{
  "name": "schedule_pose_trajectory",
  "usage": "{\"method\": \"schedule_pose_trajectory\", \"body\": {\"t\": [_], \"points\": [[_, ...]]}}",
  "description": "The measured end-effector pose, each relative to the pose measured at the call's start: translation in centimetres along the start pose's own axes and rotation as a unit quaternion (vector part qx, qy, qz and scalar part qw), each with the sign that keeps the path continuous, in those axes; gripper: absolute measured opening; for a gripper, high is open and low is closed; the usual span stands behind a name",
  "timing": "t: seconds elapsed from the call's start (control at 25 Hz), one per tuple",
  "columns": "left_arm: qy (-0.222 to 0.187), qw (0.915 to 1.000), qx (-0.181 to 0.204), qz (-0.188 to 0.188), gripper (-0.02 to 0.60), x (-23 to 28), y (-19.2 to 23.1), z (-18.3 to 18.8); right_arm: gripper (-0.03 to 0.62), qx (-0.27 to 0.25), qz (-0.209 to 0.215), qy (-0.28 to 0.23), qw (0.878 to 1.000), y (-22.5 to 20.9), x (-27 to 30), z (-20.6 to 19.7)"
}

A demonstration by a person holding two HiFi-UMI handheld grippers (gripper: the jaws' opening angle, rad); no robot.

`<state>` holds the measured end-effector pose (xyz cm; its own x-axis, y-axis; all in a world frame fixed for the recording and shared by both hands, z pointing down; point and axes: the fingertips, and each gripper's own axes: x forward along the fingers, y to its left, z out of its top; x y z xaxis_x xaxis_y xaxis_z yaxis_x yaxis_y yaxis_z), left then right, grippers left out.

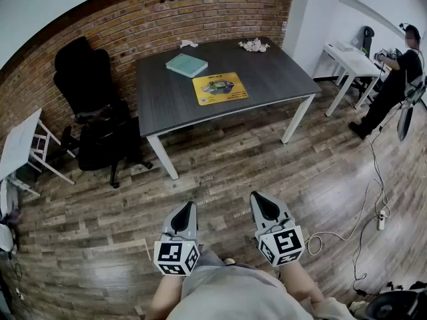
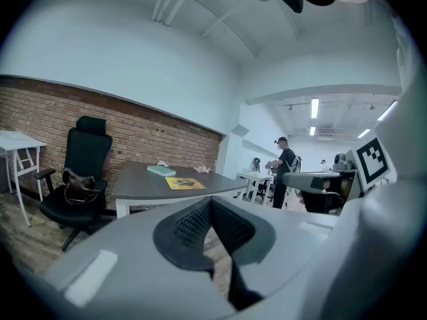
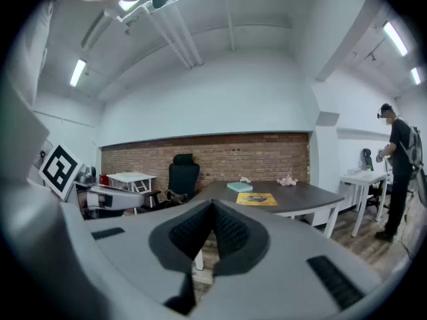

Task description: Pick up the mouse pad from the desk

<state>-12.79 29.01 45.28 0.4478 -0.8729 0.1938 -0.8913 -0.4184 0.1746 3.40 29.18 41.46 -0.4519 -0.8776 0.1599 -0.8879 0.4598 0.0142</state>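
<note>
Left gripper (image 1: 187,212) and right gripper (image 1: 261,204) both have their jaws pressed together on nothing, held low and well apart from the desk (image 1: 280,79). The yellow mouse pad (image 1: 219,88) lies flat near the desk's front edge, beside a teal book (image 1: 187,65). The step probably goes best by walking close, opening one gripper, and pinching the pad's near edge.

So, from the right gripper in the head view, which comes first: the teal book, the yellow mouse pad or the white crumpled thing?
1. mouse pad, near the desk's front edge.
2. teal book, behind it, leftward.
3. white crumpled thing, at the far edge.
</note>
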Motion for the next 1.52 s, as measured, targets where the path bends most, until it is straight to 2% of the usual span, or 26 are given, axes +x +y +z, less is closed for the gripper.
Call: {"method": "schedule_pose_trajectory", "body": {"t": [0.52,0.68,0.76,0.84,0.92,1.04,1.2,1.32,1.52], "points": [[-0.001,0.9998,0.009,-0.018,0.009,-2.2,-2.0,-0.1,0.002,-0.005,-0.007,-0.007,1.0,1.3,-2.8,0.4],[-0.003,0.9996,0.012,-0.026,0.017,-2.7,-2.9,-0.2,0.002,0.022,-0.01,-0.005,1.0,0.8,-4.0,-0.3],[-0.001,0.9993,0.008,-0.037,0.106,-2.8,-3.6,-0.4,0.002,0.033,-0.01,0.001,0.999,0.5,-4.5,-0.9],[0.0,0.999,0.001,-0.044,0.166,-2.8,-3.9,-0.6,0.003,0.033,-0.006,0.004,0.999,0.4,-4.7,-1.2],[0.0,0.9989,-0.004,-0.047,0.218,-2.8,-4.1,-0.8,0.091,0.039,0.004,0.007,0.999,0.4,-4.8,-1.3],[0.006,0.9989,-0.006,-0.047,0.288,-2.4,-3.9,-1.2,0.169,0.047,0.014,0.013,0.999,0.1,-4.4,-1.6],[0.008,0.9991,-0.008,-0.04,0.334,-1.2,-3.1,-1.0,0.278,0.053,0.018,0.02,0.998,-0.7,-3.4,-2.3],[0.004,0.9994,-0.007,-0.034,0.341,0.5,-2.0,-0.7,0.316,0.056,0.014,0.019,0.998,-1.9,-2.0,-2.3],[0.006,0.9995,-0.009,-0.031,0.341,5.2,0.2,-0.3,0.321,0.061,0.005,0.027,0.998,-4.8,2.0,-2.6]]}}
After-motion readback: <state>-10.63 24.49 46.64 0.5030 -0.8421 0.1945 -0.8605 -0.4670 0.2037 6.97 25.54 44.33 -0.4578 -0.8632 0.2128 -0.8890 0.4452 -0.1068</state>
